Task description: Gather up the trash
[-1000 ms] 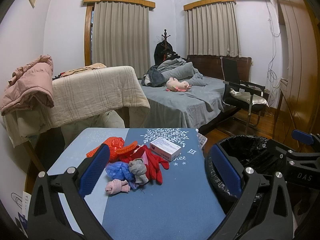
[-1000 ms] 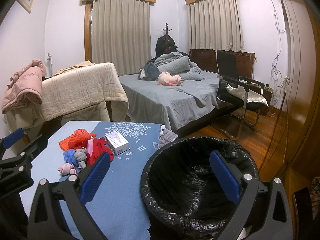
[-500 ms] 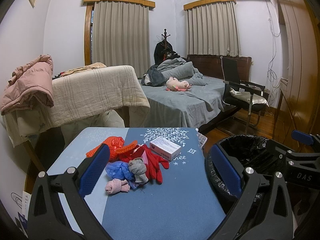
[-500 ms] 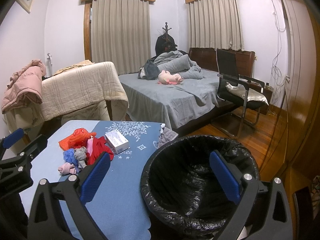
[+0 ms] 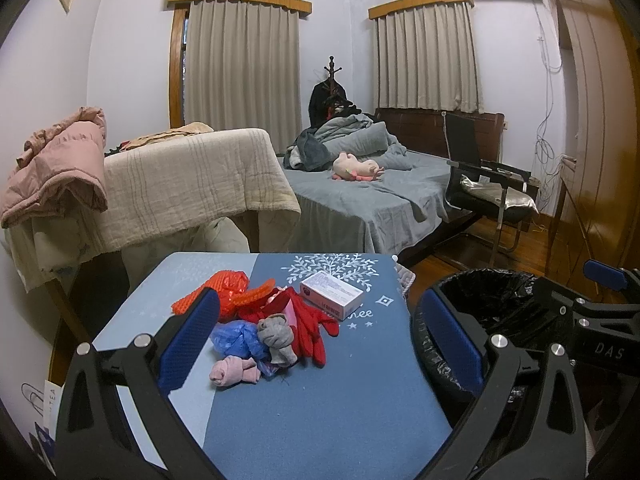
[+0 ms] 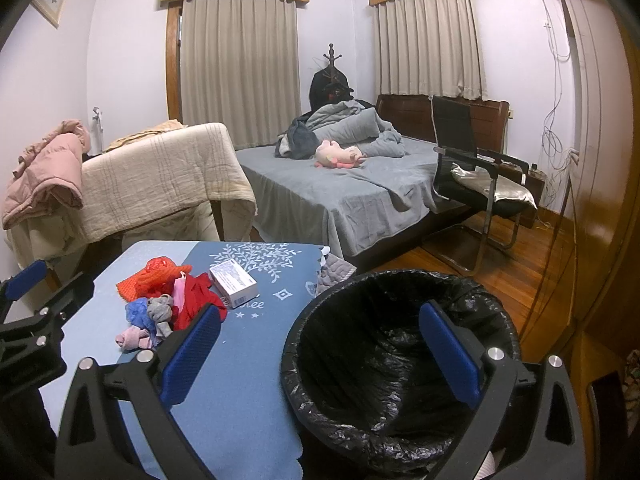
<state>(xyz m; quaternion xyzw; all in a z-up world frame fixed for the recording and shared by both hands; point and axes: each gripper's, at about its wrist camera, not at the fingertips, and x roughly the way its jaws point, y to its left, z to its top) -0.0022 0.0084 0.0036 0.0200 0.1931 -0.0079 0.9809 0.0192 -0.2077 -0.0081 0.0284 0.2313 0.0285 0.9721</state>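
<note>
A pile of trash lies on the blue table (image 5: 320,408): an orange mesh bag (image 5: 224,288), red gloves (image 5: 308,326), a blue plastic bag (image 5: 236,334), a grey sock (image 5: 276,334), a pink sock (image 5: 234,372) and a white box (image 5: 331,295). The pile also shows in the right wrist view (image 6: 160,300), with the box (image 6: 233,278) beside it. A bin with a black liner (image 6: 396,352) stands right of the table. My left gripper (image 5: 320,344) is open and empty, above the table just short of the pile. My right gripper (image 6: 320,352) is open and empty over the bin's left rim.
A bed (image 5: 368,200) with grey sheets and a pink plush toy (image 5: 356,166) stands behind the table. A beige quilt (image 5: 188,184) and a pink jacket (image 5: 60,168) hang at the left. A black chair (image 5: 484,188) stands on the wooden floor at the right.
</note>
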